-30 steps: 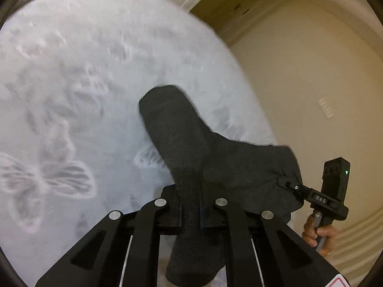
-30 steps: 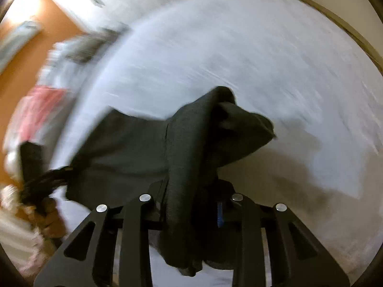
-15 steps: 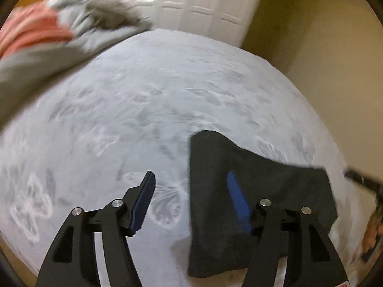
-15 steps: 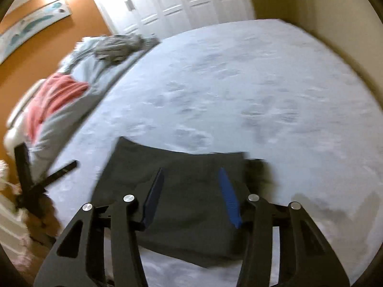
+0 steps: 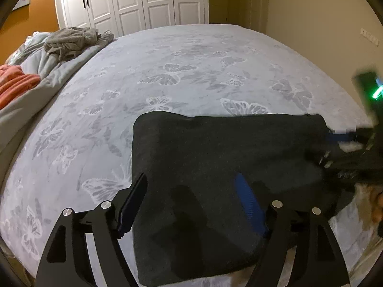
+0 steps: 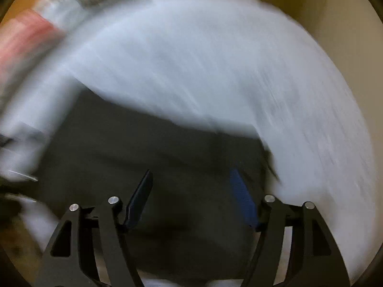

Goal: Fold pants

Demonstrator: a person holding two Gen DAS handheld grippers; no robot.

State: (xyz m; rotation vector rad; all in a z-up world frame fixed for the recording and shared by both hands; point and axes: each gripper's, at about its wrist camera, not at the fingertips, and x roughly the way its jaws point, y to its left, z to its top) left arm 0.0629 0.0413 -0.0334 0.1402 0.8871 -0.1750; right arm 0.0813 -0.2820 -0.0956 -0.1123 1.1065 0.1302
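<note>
Two grippers over a bed, both with jaws opening and nothing pinched between the pads. Left gripper: fingers spread wide, the blue ribbed pad of one finger above dark cloth, the other finger just past the cloth's left edge, over the bedspread; no cloth pressed between them. Dark grey pants folded into a broad flat rectangle, lying on the near part of the pale grey bedspread printed with butterflies, the near edge close to the side of the bed. Right gripper blurred at the right edge of the left view, by the far right corner of the pants, a green light streaked above it; contact with the cloth impossible to tell there. In the right wrist view, heavy motion blur: right gripper with fingers apart above the same dark pants, no cloth caught between the pads. Far side of the bed on the left: a rumpled grey blanket with a crumpled grey garment on top and an orange-red cloth beside it. Beyond the bed, white panelled wardrobe doors and a cream wall.
</note>
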